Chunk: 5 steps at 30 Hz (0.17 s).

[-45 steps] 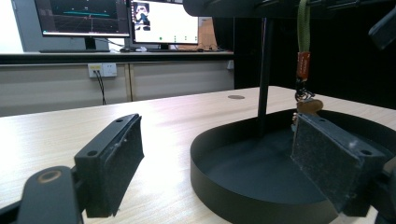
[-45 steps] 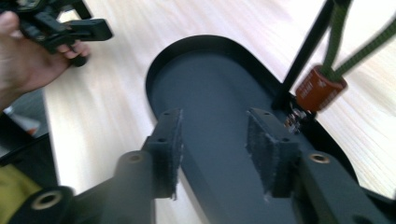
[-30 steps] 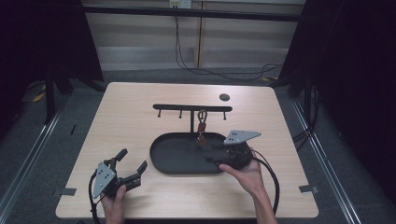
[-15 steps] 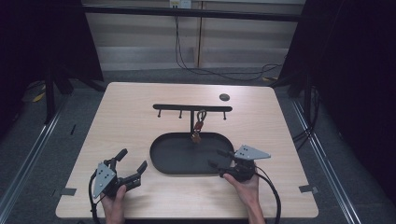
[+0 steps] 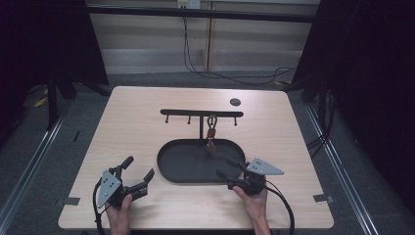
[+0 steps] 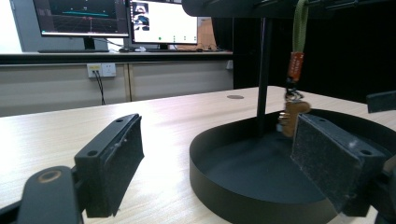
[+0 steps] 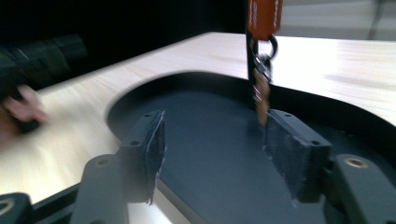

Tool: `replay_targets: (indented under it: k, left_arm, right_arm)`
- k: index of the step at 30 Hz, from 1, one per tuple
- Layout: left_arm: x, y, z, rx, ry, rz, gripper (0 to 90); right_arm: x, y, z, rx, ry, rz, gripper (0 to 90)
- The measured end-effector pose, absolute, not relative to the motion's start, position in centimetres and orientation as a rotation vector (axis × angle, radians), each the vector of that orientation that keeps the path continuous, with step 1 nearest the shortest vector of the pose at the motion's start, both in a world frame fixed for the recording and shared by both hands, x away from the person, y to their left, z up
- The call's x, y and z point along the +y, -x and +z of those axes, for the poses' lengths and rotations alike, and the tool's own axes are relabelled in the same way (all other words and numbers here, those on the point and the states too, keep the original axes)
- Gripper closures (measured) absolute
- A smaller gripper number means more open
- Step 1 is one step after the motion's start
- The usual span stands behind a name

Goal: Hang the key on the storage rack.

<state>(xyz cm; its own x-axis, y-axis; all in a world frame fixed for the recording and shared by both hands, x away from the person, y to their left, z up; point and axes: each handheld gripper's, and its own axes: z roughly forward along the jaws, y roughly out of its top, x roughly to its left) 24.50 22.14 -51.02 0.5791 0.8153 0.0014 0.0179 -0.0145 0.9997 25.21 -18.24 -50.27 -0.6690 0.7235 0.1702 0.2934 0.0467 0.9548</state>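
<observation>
A black oval tray point(image 5: 188, 169) sits at the middle of the table point(image 5: 147, 112), and everything else is placed relative to it. One post rises from the tray's far side and carries one crossbar point(image 5: 201, 113) with pegs; I count four, though the small high view leaves that uncertain. One key ring point(image 5: 211, 133), on a strap with an orange tag, hangs from a peg just right of the post, so the keys dangle over the tray's far edge, presumably so they would drop into the tray if they slipped. One small dark disc point(image 5: 235, 102) lies on the table beyond the tray, well apart from it.

Two grippers are held at the tray's near side. The left gripper point(image 5: 138, 174) rests on the table to the left of the tray, jaws spread wide and gripping nothing, likely parked out of the way. The right gripper point(image 5: 226, 168) sits at the tray's near right rim, jaws also apart and empty, pointing across the tray toward the hanging keys. In the right gripper view the keys hang beyond the pads point(image 7: 293, 158), not between them.
</observation>
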Motion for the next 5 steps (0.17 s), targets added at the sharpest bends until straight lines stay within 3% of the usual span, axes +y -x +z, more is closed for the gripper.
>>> replay_targets:
  k: [5]
  left_arm:
    - [22.08,-24.5,-51.04,0.755,-1.452,0.736,16.4]
  right_arm:
    - [-17.57,-25.09,-50.53,2.004,-1.002,1.597,32.3]
